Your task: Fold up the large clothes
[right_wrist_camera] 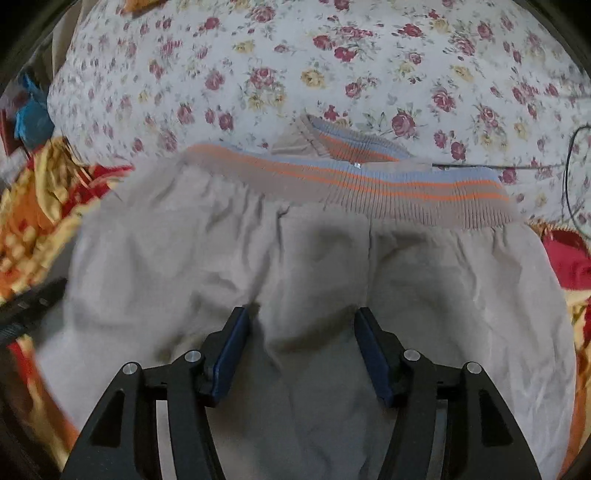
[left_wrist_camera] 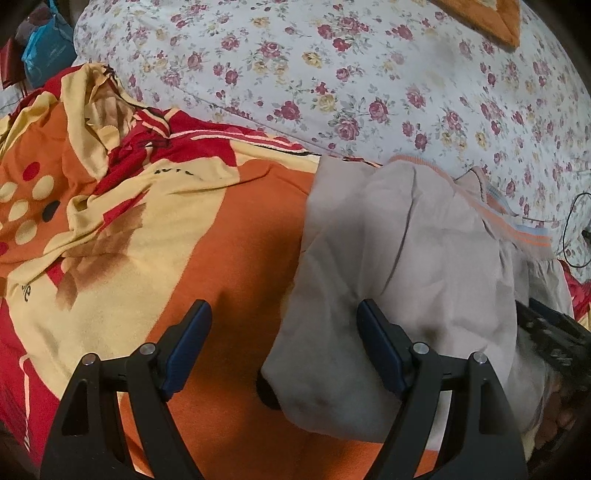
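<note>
A: Trousers point(right_wrist_camera: 317, 258), beige, with a ribbed waistband point(right_wrist_camera: 369, 184) striped orange and pale blue. Where do they lie?

B: On a bed, spread over an orange, yellow and red bedspread point(left_wrist_camera: 240, 240). Nearest the right-wrist camera is the beige cloth below the seat; the waistband lies at the far end.

A: And the right gripper point(right_wrist_camera: 301, 347)?

B: Its fingers point(right_wrist_camera: 231, 350) stand partly open over the middle of the trousers, pointing steeply down. A soft ridge of beige cloth rises between the blue pads, but I see no pad pressing on it, so it has hold of nothing.

A: The left gripper point(left_wrist_camera: 284, 347)?

B: Wider open. In its own view, the left finger hangs over the bare orange bedspread, the right finger point(left_wrist_camera: 380, 350) sits against or just over the beige cloth. The edge of the trousers runs between them, and a rounded fold of it bulges into the gap. Nothing is gripped there either.

A: What shows at the sides?

B: At the right edge of the left-wrist view, part of the other gripper's black frame. The same happens in mirror at the left edge of the right-wrist view.

A: Farther off?

B: Past the waistband, a white sheet point(right_wrist_camera: 295, 74) printed with red and yellow roses. A thin black cable point(right_wrist_camera: 570, 177) loops on it at the right. In the left-wrist view the bedspread is rumpled at the far left, with a blue bag point(left_wrist_camera: 48, 55) beyond it, and an orange cloth point(left_wrist_camera: 495, 18) at the top edge.
</note>
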Action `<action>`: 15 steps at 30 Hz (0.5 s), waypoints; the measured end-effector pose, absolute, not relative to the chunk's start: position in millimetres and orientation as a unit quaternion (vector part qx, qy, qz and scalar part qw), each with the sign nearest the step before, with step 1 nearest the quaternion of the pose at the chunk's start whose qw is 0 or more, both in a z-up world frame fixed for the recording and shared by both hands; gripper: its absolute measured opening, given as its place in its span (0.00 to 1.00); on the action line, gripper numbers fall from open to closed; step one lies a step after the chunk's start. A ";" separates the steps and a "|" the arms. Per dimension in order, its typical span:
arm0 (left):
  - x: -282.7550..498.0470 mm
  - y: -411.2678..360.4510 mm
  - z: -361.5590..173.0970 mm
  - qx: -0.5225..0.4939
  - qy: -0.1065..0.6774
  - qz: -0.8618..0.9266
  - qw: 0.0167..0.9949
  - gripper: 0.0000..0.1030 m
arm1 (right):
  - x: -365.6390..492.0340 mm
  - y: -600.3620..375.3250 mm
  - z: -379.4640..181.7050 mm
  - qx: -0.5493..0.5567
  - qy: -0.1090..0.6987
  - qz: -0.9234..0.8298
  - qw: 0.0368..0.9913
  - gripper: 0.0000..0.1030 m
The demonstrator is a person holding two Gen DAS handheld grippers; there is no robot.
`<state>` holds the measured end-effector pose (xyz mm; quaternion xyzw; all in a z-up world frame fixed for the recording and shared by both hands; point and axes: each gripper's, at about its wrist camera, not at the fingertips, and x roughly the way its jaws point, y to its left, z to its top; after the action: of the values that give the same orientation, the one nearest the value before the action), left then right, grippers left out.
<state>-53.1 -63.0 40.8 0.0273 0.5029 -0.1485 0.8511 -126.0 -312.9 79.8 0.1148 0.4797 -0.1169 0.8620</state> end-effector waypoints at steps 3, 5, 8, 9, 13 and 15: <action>-50.0 -61.7 39.4 0.017 0.508 -0.149 0.848 0.79 | -135.4 -313.6 93.8 0.135 0.459 -0.110 0.871 0.64; -48.0 -61.7 37.9 0.012 0.510 -0.151 0.846 0.79 | -138.7 -310.0 99.4 0.130 0.451 -0.107 0.876 0.65; -43.0 -62.4 35.3 0.002 0.517 -0.163 0.840 0.80 | -139.9 -310.5 96.4 0.141 0.460 -0.103 0.871 0.65; -39.8 -62.4 33.9 -0.006 0.521 -0.169 0.837 0.80 | -138.7 -312.3 93.9 0.150 0.462 -0.103 0.868 0.65; -26.2 -62.6 25.3 -0.050 0.539 -0.191 0.819 0.82 | -142.5 -316.7 89.6 0.178 0.458 -0.100 0.865 0.65; -20.5 -66.7 21.0 -0.061 0.544 -0.199 0.813 0.82 | -139.8 -317.3 89.4 0.182 0.453 -0.092 0.868 0.65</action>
<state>-20.5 -66.7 21.0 -0.0606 0.5438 -0.1994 0.8129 -139.8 -317.3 89.4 0.1817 0.4529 -0.0924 0.8679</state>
